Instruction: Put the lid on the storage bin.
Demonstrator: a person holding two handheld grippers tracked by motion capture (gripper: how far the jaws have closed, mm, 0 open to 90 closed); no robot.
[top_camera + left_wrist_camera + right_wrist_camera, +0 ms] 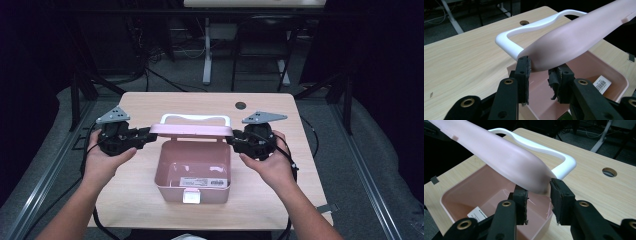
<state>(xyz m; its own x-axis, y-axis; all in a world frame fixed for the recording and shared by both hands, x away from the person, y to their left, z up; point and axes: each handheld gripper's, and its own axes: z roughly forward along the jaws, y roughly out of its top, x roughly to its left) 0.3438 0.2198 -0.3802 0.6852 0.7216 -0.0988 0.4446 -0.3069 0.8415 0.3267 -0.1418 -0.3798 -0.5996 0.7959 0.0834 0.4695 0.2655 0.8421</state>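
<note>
Box (192,172): pink, open, at the desk's (140,105) middle.
Lid (192,131): raised over the box's far edge, white handle (196,118) behind.
Left hand-held gripper (150,136): clamped on the lid's left end.
Right hand-held gripper (231,140): jaws straddle the right end, apparently supporting it level; pad contact unclear.

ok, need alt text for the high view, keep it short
A person holds a pink lid with a white handle by its two ends above an open pink box, the left gripper on one end and the right gripper on the other. The box sits on a light wooden table, a label lying inside it.
</note>
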